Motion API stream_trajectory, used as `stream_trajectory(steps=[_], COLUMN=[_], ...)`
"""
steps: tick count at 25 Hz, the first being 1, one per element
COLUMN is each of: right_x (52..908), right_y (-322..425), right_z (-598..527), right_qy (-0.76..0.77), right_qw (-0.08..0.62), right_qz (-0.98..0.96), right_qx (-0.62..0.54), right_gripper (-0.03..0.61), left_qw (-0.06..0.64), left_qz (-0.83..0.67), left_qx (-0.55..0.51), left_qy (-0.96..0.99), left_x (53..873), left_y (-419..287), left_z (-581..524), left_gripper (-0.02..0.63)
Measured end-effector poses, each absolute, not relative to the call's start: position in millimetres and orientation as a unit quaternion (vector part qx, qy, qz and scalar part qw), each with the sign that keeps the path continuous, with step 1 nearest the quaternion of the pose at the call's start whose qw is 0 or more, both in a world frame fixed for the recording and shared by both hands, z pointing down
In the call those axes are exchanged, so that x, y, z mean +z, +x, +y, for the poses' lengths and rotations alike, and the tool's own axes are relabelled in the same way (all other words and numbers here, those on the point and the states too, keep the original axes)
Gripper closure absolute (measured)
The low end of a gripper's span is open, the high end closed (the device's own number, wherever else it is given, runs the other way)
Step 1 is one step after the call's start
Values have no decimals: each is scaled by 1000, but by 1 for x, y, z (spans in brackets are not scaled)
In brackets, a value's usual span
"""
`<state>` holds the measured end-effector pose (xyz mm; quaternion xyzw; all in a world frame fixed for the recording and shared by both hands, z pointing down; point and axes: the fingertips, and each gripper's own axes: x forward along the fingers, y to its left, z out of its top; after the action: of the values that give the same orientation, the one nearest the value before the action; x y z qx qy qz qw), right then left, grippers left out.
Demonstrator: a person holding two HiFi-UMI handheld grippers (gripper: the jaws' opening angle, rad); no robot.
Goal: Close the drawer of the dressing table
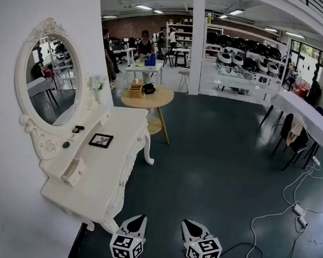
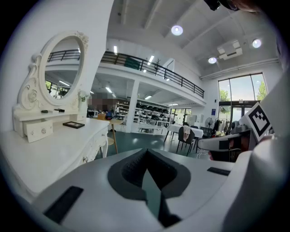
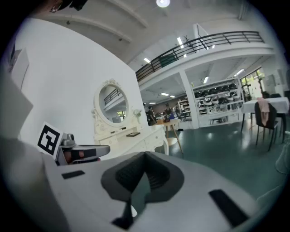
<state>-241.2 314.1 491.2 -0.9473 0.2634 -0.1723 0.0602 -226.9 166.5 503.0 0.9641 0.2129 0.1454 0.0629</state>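
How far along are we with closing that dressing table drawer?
Nothing done yet: the small drawer juts out from the dressing table shelf. Nothing in hand: left gripper and right gripper are shut, empty, short of the table. Left: reach the drawer and push it in.

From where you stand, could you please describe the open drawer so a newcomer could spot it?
Find the white dressing table at the left wall, under its oval mirror. On the shelf below the mirror, nearer than the black picture frame, one small white drawer alone juts out over the tabletop.
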Motion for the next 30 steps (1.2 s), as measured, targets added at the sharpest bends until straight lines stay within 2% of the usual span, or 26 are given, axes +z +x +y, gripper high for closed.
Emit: stream_trajectory(steps=[15, 17, 20, 30], right_x=[476, 475, 476, 484], right_y=[-235, -234, -233, -211], right_z=[335, 338, 341, 342], right_qy=[-952, -953, -954, -953], right_qw=[63, 65, 66, 78], right_qz=[266, 264, 261, 253], right_qx=[-134, -132, -131, -147], right_gripper=[577, 577, 577, 574], left_qw=[58, 59, 65, 65], left_qz=[180, 174, 164, 155], left_qx=[124, 123, 123, 128], left_qy=[974, 975, 977, 977], left_x=[488, 486, 485, 494], left_y=[-218, -216, -213, -189], left_z=[170, 168, 164, 157], left_gripper=[601, 536, 477, 321])
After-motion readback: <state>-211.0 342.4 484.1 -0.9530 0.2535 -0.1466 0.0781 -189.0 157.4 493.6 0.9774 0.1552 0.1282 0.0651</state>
